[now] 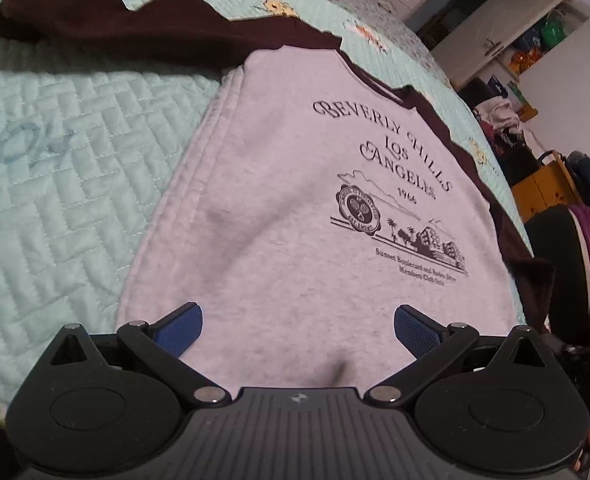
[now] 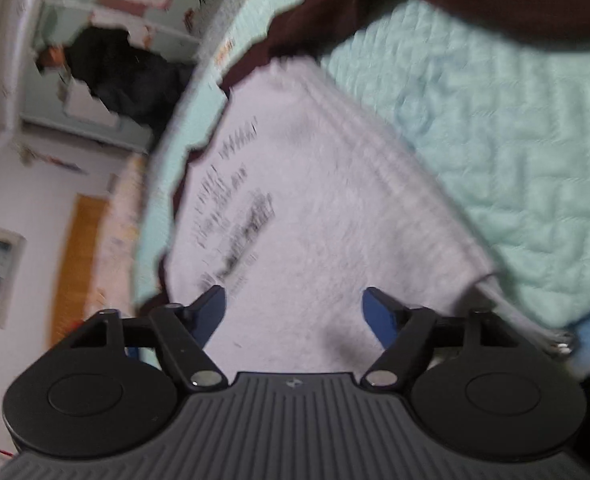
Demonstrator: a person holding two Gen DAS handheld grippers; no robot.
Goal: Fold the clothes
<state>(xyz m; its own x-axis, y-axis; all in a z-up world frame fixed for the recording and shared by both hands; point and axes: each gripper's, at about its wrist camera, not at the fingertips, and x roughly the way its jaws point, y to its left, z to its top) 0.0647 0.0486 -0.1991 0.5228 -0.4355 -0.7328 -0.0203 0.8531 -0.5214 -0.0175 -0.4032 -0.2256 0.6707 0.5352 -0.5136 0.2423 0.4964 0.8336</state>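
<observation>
Spread across a mint quilted bedspread (image 1: 55,184): grey raglan sweatshirt (image 1: 287,208) with dark maroon sleeves (image 1: 155,28), print side up. Above its hem, left gripper (image 1: 298,330) and right gripper (image 2: 295,316), both wide apart, gripping nothing.

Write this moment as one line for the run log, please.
task: fold clothes | sweatshirt: flat on quilt | left gripper: open, above sweatshirt | right gripper: open, above sweatshirt, nothing held

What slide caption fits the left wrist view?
Open left gripper above a grey sweatshirt on a quilt.
</observation>
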